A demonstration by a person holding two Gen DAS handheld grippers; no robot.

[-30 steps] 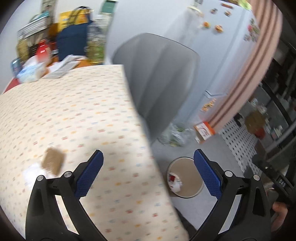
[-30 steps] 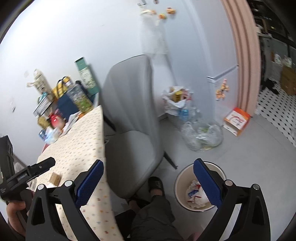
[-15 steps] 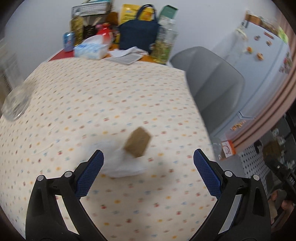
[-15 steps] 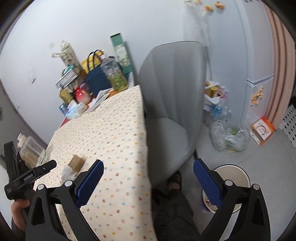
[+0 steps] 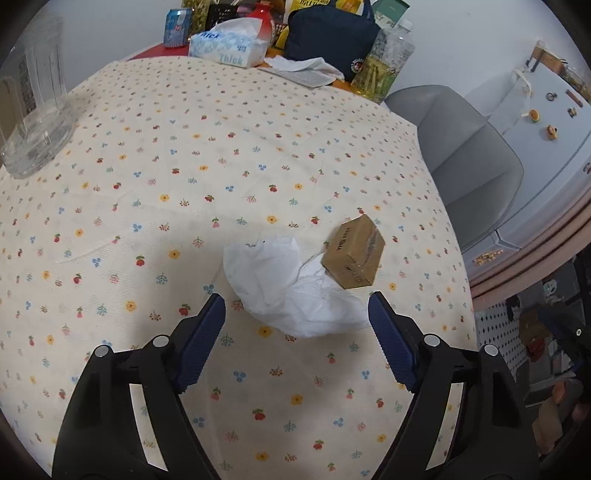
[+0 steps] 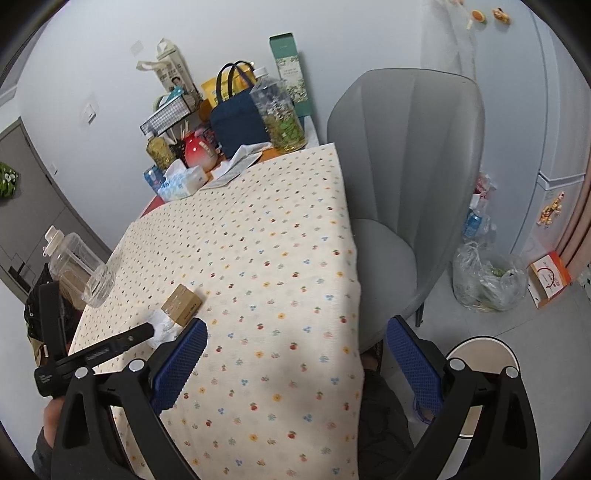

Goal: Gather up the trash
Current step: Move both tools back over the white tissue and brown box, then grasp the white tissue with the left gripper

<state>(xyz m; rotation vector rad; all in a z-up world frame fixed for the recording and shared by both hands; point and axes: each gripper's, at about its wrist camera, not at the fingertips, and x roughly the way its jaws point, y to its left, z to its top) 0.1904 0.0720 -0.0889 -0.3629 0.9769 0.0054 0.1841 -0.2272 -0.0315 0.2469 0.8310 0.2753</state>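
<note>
Crumpled white tissue [image 5: 291, 288] lies on the floral tablecloth [image 5: 184, 177], directly ahead of the left gripper [image 5: 297, 336] at its 12 o'clock. A small brown cardboard box [image 5: 352, 256] rests at the tissue's 2 o'clock, touching it and partly over its edge. The left gripper's jaws stand wide apart and hold nothing; the blue pads [image 5: 201, 341] sit near the tissue's closest edge, one on either side, with no contact visible.

In the right wrist view, the right gripper [image 6: 295, 365] is likewise spread wide and empty, held over the near edge of the table. The same box [image 6: 181, 304] and tissue [image 6: 160, 325] appear at its 10 o'clock, with the black frame of the left gripper just beside them. A round waste bin [image 6: 480, 350] stands on the floor at 3 o'clock, partly hidden behind the right finger.

A clear glass jar [image 5: 35, 110] stands at 10 o'clock on the table in the left view. A tissue box [image 5: 229, 46], navy bag [image 5: 328, 35] and plastic bottle [image 5: 384, 64] line the far edge at 12 o'clock. A grey chair [image 6: 402, 177] stands just beside the table at 1 o'clock in the right view, with a clear plastic bag [image 6: 487, 277] on the floor past it.
</note>
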